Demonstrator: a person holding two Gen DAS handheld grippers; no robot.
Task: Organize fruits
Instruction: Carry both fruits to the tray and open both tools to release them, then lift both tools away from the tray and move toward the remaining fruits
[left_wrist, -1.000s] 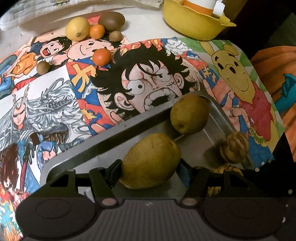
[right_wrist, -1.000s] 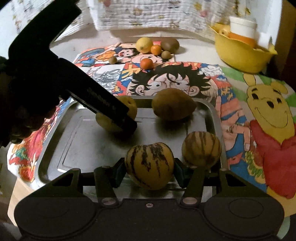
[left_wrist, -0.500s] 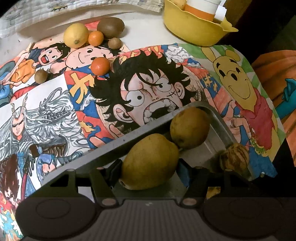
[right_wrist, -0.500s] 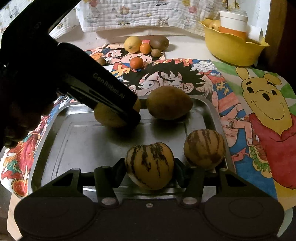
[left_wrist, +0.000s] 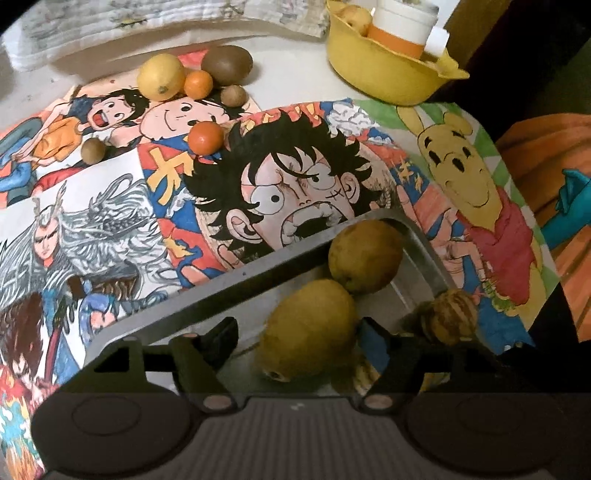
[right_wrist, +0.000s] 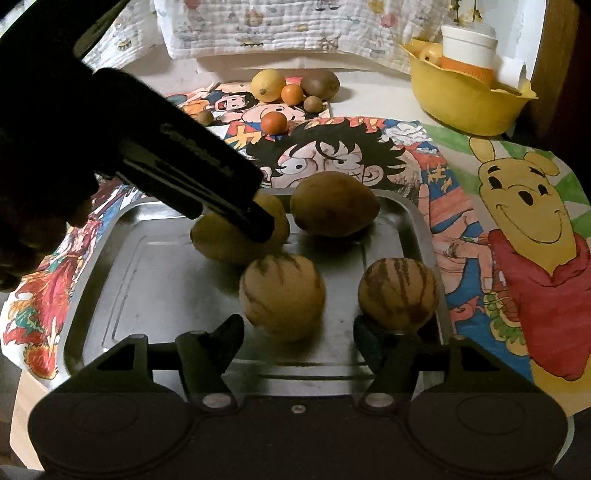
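Angling steeply down over the tray (right_wrist: 96, 295), both tongs are opening, fruit unclamped.

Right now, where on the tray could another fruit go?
The metal tray is bare on its left half, between the left rim and the striped fruit. The right half is crowded: two pears at the back, a second striped fruit by the right rim.

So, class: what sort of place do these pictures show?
Probably a home table, not a workshop: a cartoon cloth covers it, a metal tray holds fruit, and a yellow bowl sits by a quilted cloth.
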